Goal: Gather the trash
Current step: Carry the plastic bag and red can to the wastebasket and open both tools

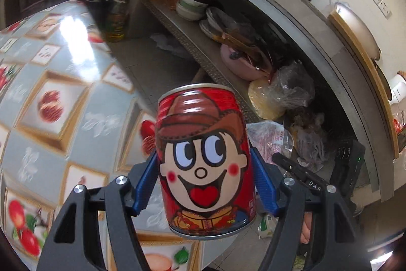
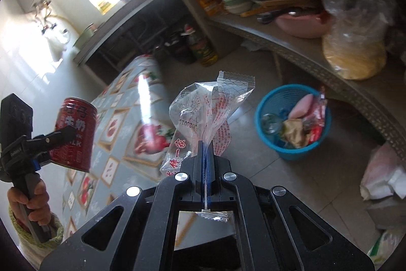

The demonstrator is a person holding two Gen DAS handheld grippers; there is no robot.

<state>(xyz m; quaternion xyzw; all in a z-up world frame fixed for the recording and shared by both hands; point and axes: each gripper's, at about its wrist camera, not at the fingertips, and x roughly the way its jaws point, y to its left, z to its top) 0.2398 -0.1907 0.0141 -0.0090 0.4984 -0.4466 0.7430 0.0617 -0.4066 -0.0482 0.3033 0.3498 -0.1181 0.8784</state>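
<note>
A red drink can (image 1: pixel 203 159) with a cartoon face sits upright between the blue pads of my left gripper (image 1: pixel 204 170), which is shut on it above the table's edge. The right wrist view shows the same can (image 2: pixel 74 135) at the left, held by the left gripper (image 2: pixel 61 141) in a person's hand (image 2: pixel 35 200). My right gripper (image 2: pixel 206 144) is shut on a crumpled clear plastic wrapper (image 2: pixel 205 113) with red print. A blue waste basket (image 2: pixel 291 121) with several pieces of trash in it stands on the floor, beyond and to the right of the wrapper.
A table with a fruit-patterned cloth (image 2: pixel 121 123) lies to the left. A low shelf (image 2: pixel 304 52) under a counter holds a pink basin (image 2: pixel 302 23), bowls and bagged goods. Bags (image 2: pixel 383 172) lie on the floor at the right. An oil bottle (image 1: pixel 115 19) stands by the shelf.
</note>
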